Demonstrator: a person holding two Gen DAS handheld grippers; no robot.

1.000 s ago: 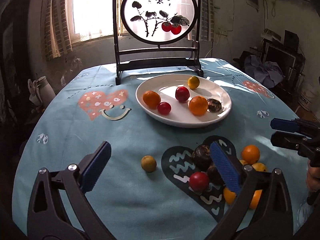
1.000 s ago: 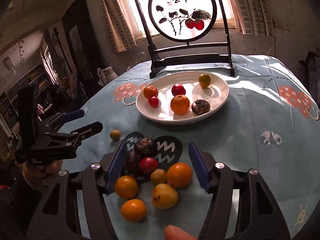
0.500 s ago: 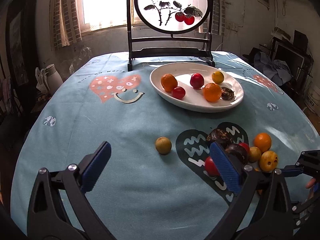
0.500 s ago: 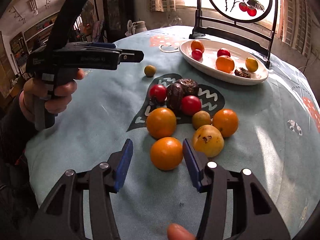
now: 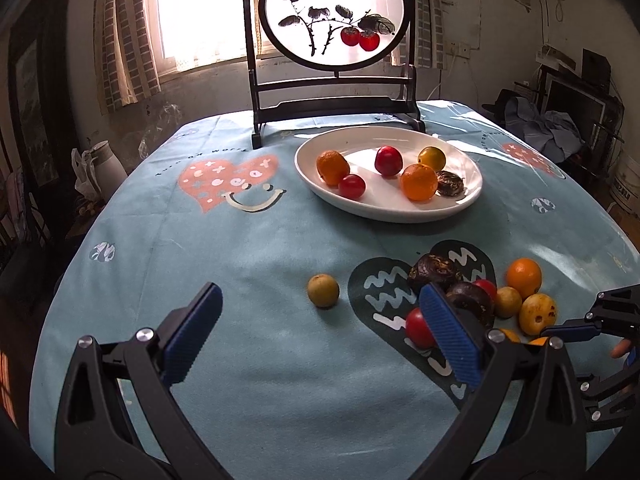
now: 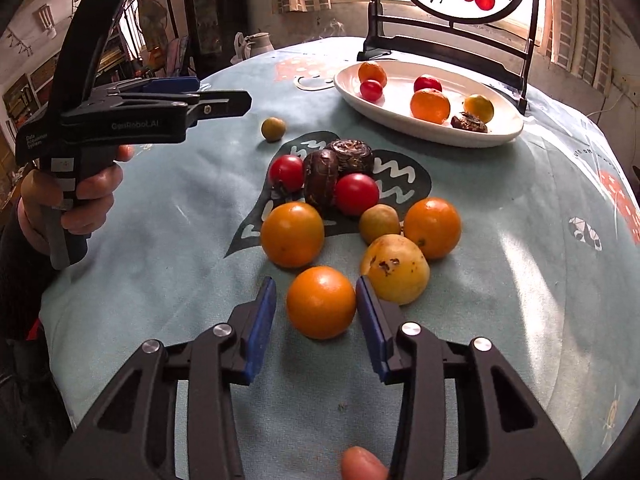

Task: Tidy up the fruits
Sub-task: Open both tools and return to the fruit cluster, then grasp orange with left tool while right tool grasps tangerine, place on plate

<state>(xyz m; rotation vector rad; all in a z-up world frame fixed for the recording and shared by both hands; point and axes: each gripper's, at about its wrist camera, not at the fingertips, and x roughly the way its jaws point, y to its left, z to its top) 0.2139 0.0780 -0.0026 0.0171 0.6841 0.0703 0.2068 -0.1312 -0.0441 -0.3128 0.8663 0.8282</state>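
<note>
My right gripper (image 6: 316, 304) half-open around nearest orange (image 6: 321, 302), pads not touching; left gripper (image 5: 320, 330) wide open, empty. Plate (image 5: 472, 196) holds six fruits; ten loose on tablecloth (image 6: 160, 208).

The round surface (image 5: 160, 264) wears a light blue cloth with heart patterns. At its far edge stands a dark wooden screen (image 5: 334, 12) with painted red fruits. Behind it a bright window (image 5: 200, 8) with checked curtains (image 5: 128, 32) gives strong daylight. The walls are stained. A white kettle (image 5: 106, 166) stands at left.
</note>
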